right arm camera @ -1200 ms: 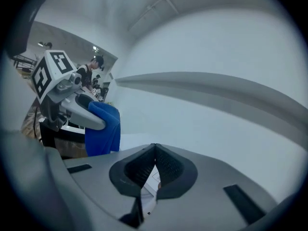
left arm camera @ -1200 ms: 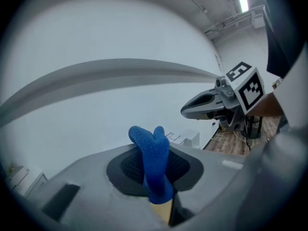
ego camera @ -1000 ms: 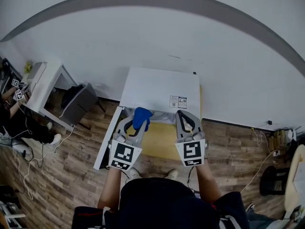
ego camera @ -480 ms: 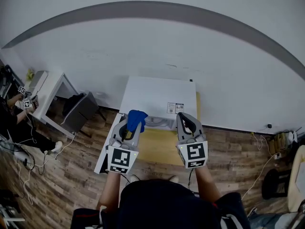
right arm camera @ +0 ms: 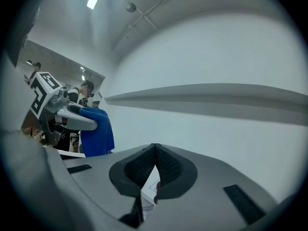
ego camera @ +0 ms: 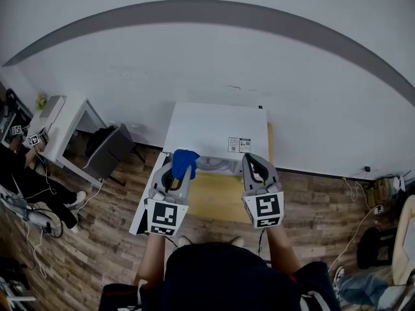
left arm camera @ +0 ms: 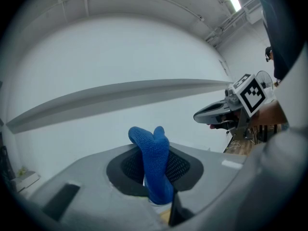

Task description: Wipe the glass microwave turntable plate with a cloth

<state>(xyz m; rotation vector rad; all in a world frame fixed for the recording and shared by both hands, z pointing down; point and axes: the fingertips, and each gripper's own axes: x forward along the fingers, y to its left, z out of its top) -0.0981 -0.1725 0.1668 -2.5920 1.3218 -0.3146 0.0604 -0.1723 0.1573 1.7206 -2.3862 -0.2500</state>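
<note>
The left gripper is clamped on a blue, coarse-knit cloth – its folded end stands up in a soft bunch between the dark ribbed pads. The right gripper is closed and empty, its ribbed pads meeting at the tips. Both point level toward the boxy white microwave on the yellow wooden table. The round glass turntable plate shows only as a pale curved rim at the microwave's front – between the two grippers' tips.

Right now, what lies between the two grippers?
Only bare yellow tabletop between the left gripper and right gripper, shown in the head view; the blue cloth is clamped in the left one.
</note>
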